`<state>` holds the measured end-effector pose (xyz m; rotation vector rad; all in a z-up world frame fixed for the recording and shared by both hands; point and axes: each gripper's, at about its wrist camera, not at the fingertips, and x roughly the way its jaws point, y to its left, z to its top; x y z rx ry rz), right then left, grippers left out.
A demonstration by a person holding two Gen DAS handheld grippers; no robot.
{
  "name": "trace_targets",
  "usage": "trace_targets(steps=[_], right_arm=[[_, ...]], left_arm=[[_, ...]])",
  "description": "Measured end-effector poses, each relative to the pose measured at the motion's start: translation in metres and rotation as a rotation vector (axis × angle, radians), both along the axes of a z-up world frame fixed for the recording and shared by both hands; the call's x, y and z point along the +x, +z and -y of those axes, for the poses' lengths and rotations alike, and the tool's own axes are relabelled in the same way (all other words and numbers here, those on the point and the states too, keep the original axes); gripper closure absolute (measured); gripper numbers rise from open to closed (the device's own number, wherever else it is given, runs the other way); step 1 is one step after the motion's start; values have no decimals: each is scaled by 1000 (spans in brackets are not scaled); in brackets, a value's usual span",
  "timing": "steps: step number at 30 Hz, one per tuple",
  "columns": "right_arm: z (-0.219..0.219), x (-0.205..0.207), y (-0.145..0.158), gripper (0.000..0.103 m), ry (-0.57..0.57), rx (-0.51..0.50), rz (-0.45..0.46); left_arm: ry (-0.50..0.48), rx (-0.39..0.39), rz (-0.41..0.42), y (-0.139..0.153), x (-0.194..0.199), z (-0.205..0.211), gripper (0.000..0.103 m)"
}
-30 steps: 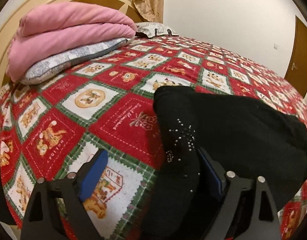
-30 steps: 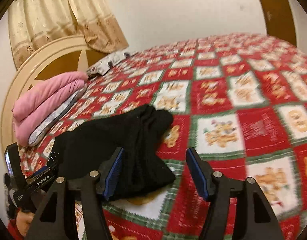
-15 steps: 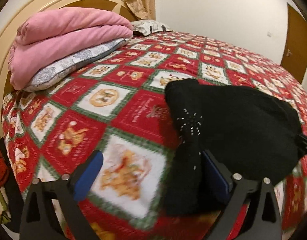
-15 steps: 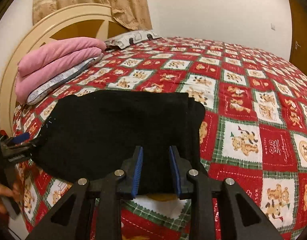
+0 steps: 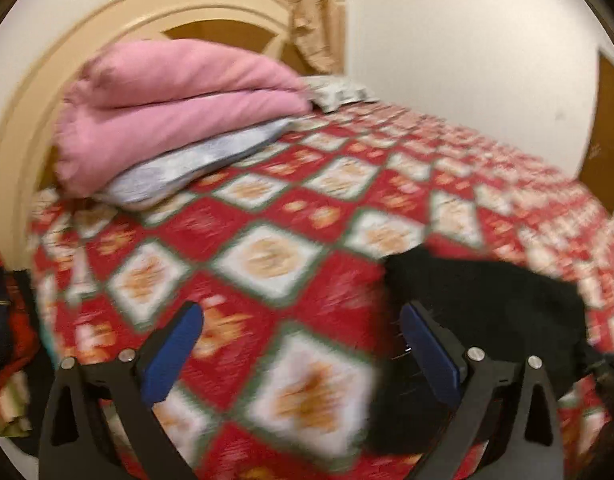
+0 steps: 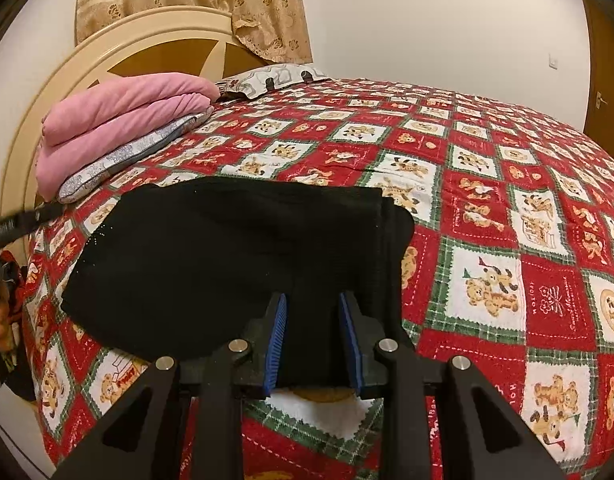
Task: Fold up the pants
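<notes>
The black pants (image 6: pixel 235 260) lie folded in a flat bundle on the red patterned bedspread (image 6: pixel 487 208). My right gripper (image 6: pixel 313 332) is shut on the near edge of the pants, with cloth pinched between its blue pads. In the blurred left wrist view the pants (image 5: pixel 487 304) lie at the right. My left gripper (image 5: pixel 303 352) is wide open and empty, over the bedspread (image 5: pixel 267 256) just left of the pants. Its right finger (image 5: pixel 427 344) is beside the pants' edge.
A folded pink blanket (image 6: pixel 119 120) on a grey pillow (image 6: pixel 119 160) sits at the head of the bed by the cream headboard (image 6: pixel 67 72). A second pillow (image 6: pixel 275 78) lies further back. A wooden door (image 6: pixel 603 64) stands at the right. The bed edge is near me.
My left gripper has drawn back to the left, off the pants, and stays open. My right gripper has closed from open onto the near edge of the pants.
</notes>
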<state>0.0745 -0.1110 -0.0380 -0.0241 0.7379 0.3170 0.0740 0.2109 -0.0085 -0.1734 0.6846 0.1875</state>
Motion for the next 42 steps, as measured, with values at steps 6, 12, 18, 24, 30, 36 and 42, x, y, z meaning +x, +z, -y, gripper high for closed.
trace_targets(steps=[6, 12, 18, 24, 30, 36, 42], right_arm=[[0, -1, 0, 74, -1, 2, 3], [-3, -2, 0, 68, 8, -23, 9], [-25, -7, -1, 41, 63, -119, 27], [-35, -21, 7, 37, 19, -152, 43], [-16, -47, 28, 35, -47, 32, 57], [-11, -64, 28, 30, -87, 134, 5], [-11, -81, 19, 30, -116, 190, -52]], left_arm=[[-137, -4, -33, -11, 27, 62, 2], [-115, -7, -175, -50, 42, 75, 1], [-81, -61, -194, -53, 34, 62, 0], [-83, 14, -196, -51, 17, 66, 0], [-70, 68, -191, -42, 1, 66, 0], [-96, 141, -161, -33, -14, 79, 0], [-110, 160, -186, -40, -17, 89, 0]])
